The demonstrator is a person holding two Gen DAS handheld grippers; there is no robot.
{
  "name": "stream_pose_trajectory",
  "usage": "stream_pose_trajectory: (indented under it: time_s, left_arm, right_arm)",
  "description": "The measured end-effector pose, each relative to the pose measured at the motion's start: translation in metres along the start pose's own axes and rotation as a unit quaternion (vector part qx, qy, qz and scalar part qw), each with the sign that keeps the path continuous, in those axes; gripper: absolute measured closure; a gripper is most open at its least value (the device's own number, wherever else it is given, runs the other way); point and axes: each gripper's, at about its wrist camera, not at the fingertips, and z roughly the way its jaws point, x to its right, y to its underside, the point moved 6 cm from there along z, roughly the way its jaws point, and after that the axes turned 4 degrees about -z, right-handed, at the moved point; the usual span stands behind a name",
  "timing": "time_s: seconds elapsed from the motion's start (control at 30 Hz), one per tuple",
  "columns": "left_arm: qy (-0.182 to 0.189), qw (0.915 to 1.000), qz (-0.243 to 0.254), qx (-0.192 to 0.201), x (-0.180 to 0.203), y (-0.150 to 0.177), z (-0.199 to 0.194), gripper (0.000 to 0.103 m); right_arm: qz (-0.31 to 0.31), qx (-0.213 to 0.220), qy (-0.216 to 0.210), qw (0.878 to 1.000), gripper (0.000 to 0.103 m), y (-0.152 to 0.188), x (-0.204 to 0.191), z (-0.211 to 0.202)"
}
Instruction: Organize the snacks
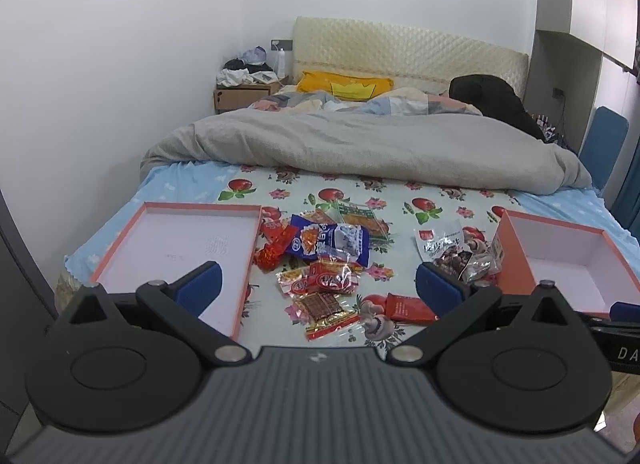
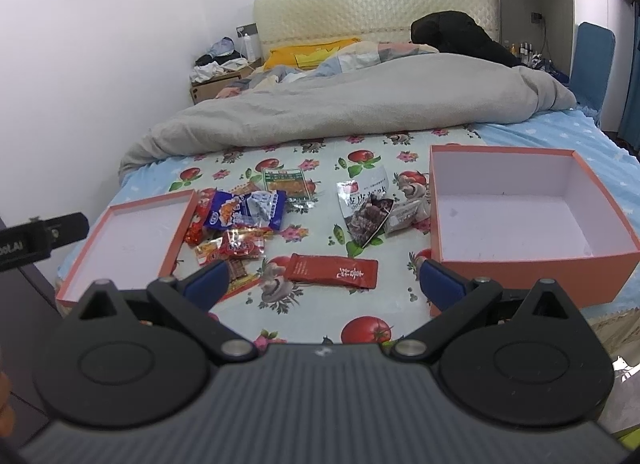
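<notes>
Hiding brown snack packet [image 2: 239, 272]: right gripper [image 2: 324, 280] finger.

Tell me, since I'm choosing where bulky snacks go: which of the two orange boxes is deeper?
The orange cardboard box on the right, with tall walls; the left one is a shallow tray.

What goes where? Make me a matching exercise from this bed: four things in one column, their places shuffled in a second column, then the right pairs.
Things:
1. shallow lid
2. deep box
3. flat red packet
4. blue snack bag

Places:
A. on the right side of the sheet, open and with nothing in it
B. lying alone on the sheet, ahead of the open right tongs
C. on the left side of the sheet, open side up
D. in the heap of packets next to the lid

Pairs: 1-C, 2-A, 3-B, 4-D
</notes>
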Motion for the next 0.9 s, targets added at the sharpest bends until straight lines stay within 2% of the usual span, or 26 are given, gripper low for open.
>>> stream_pose_trajectory:
  time_s: [0.37, 0.73, 0.9]
  left_arm:
    - [0.002, 0.9998, 0.0, -0.022, 0.001, 0.006, 0.019, 0.0]
    - [0.005, 0.9991, 0.005, -0.043, 0.001, 0.018, 0.035, 0.0]
    - [0.004, 0.9989, 0.011, -0.045, 0.001, 0.017, 0.038, 0.0]
  right_arm:
    - [0.006, -0.009, 0.011, 1.0, 0.0, 0.003, 0.009, 0.007]
    - [0.009, -0.029, 0.006, 1.0, 0.0, 0.013, 0.007, 0.016]
    - [0.006, -0.019, -0.006, 1.0, 0.0, 0.015, 0.007, 0.015]
